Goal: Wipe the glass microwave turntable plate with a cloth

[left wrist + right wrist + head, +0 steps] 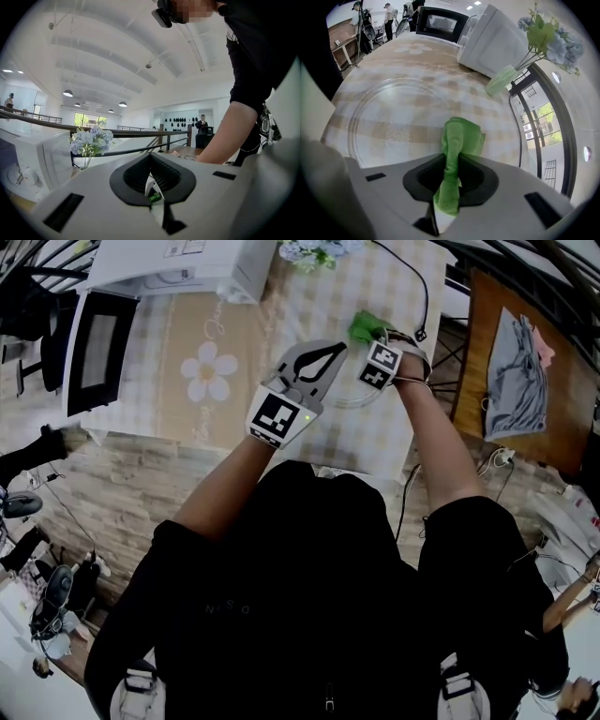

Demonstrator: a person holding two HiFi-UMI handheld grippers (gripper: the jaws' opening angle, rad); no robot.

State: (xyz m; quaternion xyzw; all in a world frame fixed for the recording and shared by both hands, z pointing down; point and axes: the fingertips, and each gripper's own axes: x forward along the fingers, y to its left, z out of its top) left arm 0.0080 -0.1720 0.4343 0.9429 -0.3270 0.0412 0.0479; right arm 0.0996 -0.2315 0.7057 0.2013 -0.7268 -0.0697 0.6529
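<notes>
The right gripper has its fingers clenched on the green cloth, over the glass plate lying flat on the bench. Best to press lightly and sweep circles out to the rim. The left gripper has its fingers closed, empty.

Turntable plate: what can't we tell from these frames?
- Glass plate: near rim under the right gripper body in the right gripper view; in the head view, mostly behind it and the left gripper.
- Green cloth: its folds hide whether it touches the glass.
- Left gripper view: jaws together; green speck between them too small to identify.
</notes>
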